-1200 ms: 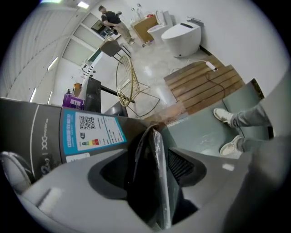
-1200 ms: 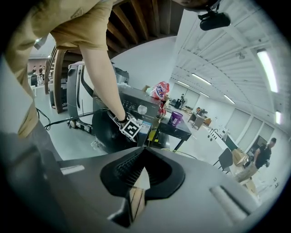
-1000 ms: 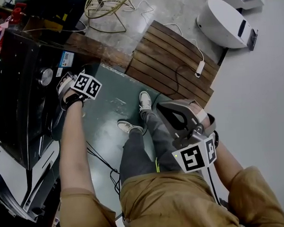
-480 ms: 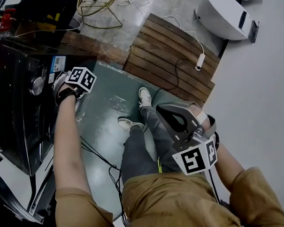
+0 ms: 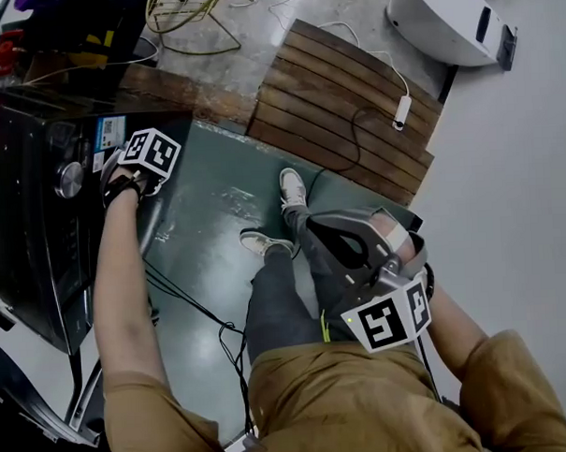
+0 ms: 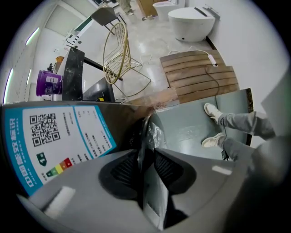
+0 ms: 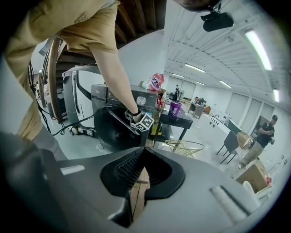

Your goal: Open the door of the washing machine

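at the far left stands the dark washing machine [image 5: 35,222], its door [image 6: 146,129] on the side that faces the green floor [image 5: 217,223]. my left gripper [image 6: 144,159] has just been closing its jaws and now pinches the door's thin rim. to the right, my right gripper [image 7: 140,169] hangs above my legs, jaws together and empty.

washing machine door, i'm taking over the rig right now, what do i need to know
Left hand-held gripper: jaws have just been closing, now clamped on the rim of the door at the front of the washing machine.
Right hand-held gripper: shut, empty, held clear of the machine.
Done: grip on the door.
Left: swing it open; whether it has unlatched yet is unclear.
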Demonstrator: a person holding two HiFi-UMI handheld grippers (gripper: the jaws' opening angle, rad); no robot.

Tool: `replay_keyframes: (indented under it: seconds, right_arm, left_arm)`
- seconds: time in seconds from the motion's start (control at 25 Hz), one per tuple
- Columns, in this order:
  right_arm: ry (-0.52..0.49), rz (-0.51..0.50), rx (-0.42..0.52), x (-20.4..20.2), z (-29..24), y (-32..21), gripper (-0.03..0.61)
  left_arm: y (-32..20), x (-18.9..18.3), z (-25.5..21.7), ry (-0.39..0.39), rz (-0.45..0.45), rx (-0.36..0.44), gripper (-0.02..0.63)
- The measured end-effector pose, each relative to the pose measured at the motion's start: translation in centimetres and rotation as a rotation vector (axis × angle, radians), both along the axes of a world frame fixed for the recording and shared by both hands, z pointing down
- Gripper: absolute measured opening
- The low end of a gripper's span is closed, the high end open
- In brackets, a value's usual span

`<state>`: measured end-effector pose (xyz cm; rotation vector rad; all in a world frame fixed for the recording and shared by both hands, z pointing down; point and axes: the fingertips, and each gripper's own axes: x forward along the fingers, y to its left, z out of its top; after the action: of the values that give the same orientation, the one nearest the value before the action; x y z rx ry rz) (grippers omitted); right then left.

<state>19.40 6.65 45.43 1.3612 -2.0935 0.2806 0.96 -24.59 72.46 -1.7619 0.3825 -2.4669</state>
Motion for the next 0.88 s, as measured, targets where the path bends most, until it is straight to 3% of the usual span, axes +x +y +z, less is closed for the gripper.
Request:
replay_keyframes:
  seconds: [0.24, 0.44, 0.52, 0.6, 0.72, 0.88]
  right_arm:
    - [-0.029, 0.004, -0.011, -0.5, 0.3, 0.5, 0.005]
    - [-0.045, 0.016, -0.004, -0.6, 0.2, -0.1, 0.005]
    - [-0.047, 0.017, -0.006, -0.7, 0.3, -0.3, 0.005]
    - [-0.049, 0.008, -0.007, -1.0, 0.3, -0.4, 0.005]
    - [-0.059, -0.001, 0.01, -1.3, -0.4, -0.3, 0.005]
    - [-0.047, 0.001, 0.009, -1.2, -0.3, 1.0, 0.005]
  left_arm:
    - [0.0, 0.7, -0.9, 0.074, -0.03, -0.009, 0.103]
    - [0.5, 0.6, -1.6, 0.081, -0.081, -0.057, 0.098]
    - [3.0, 1.2, -1.6, 0.077, -0.096, -0.129, 0.126]
    - [7.3, 2.7, 0.1, 0.087, -0.045, -0.194, 0.143]
    - [12.6, 4.6, 2.6, 0.151, -0.048, -0.292, 0.138]
    - [15.8, 5.2, 2.9, 0.157, -0.02, -0.309, 0.138]
